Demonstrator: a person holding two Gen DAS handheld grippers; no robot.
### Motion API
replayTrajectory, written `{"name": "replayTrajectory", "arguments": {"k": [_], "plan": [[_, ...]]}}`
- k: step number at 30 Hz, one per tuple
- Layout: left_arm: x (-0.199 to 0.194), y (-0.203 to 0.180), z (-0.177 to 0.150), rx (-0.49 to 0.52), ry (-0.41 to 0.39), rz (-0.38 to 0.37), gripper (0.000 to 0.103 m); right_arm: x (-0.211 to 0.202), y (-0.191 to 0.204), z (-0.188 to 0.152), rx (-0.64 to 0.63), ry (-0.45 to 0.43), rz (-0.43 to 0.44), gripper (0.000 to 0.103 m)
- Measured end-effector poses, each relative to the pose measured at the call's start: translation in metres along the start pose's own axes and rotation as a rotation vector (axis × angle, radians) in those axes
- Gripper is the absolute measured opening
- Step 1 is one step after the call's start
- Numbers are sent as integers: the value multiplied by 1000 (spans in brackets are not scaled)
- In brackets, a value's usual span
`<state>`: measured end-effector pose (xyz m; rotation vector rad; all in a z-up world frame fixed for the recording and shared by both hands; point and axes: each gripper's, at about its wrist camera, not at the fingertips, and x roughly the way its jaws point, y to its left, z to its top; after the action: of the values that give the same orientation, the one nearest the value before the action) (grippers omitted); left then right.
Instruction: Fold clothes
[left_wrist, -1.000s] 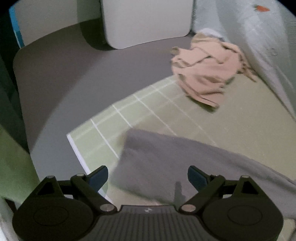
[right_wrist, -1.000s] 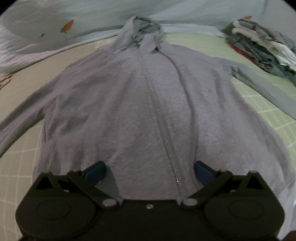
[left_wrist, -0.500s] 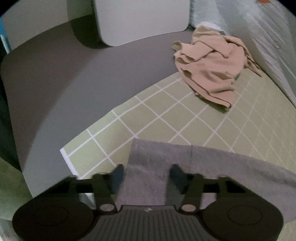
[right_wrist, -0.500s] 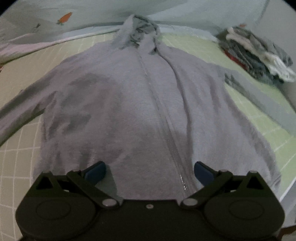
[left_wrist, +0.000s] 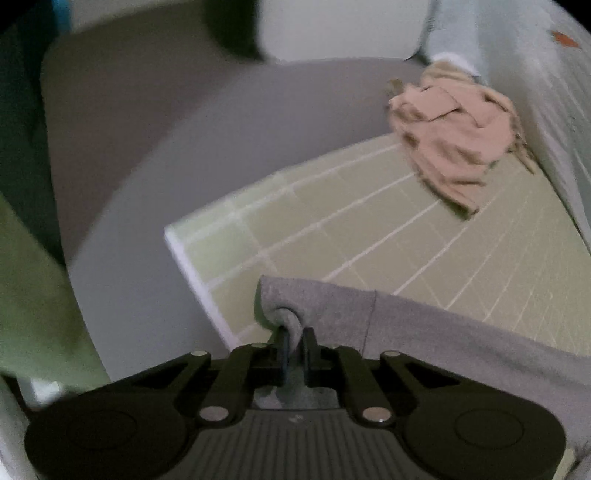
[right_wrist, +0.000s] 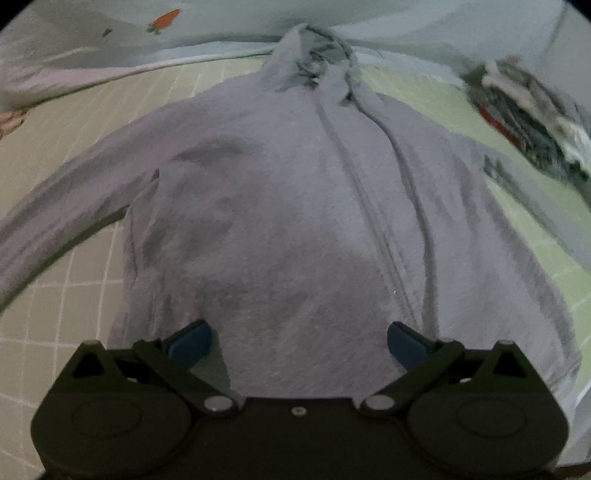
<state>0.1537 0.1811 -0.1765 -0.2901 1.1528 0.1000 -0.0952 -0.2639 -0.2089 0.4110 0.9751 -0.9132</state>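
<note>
One grey zip hoodie (right_wrist: 295, 221) flat on green checked sheet (left_wrist: 369, 236), left gripper (left_wrist: 293, 343) pinching its sleeve cuff (left_wrist: 284, 314), right gripper (right_wrist: 299, 341) fingers wide, one tan garment (left_wrist: 454, 136) at 2 o'clock, one clothes pile (right_wrist: 528, 114) at 2 o'clock.

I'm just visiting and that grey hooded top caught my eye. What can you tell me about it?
The grey hoodie looks like soft fleece, with a front zipper and a crumpled hood at the far end. It lies face up, spread flat on the green checked sheet, sleeves out to both sides. The left gripper is shut on one sleeve cuff; the right gripper hovers open over the hem.
</note>
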Motion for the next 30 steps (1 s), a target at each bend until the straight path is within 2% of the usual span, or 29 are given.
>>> {"name": "replayTrajectory", "arguments": {"k": [3,9,11,14,17,21,27,29,30], "plan": [[-12,-9,-3,57,-42,-12,9,2,-4,0,15,7,15,103],[-39,-33,2,92,-87,-83,9,2,-9,0,45,27,38,103],[-51,-50,0,117,-113,-111,9,0,-11,2,57,37,48,103],[-70,-83,-9,175,-151,-154,9,-8,-24,5,142,35,56,103],[-85,-124,-25,250,-175,-205,9,-13,-49,5,195,33,73,103],[-102,-189,-56,343,-157,-321,9,-18,-87,3,264,26,42,103],[-133,-288,-132,556,-89,-591,9,-20,-135,-1,336,12,12,103],[-141,-308,-159,645,-66,-665,15,-20,-148,-2,347,5,5,103],[-142,-313,-169,684,-63,-667,27,-20,-154,-3,352,2,1,103]]}}
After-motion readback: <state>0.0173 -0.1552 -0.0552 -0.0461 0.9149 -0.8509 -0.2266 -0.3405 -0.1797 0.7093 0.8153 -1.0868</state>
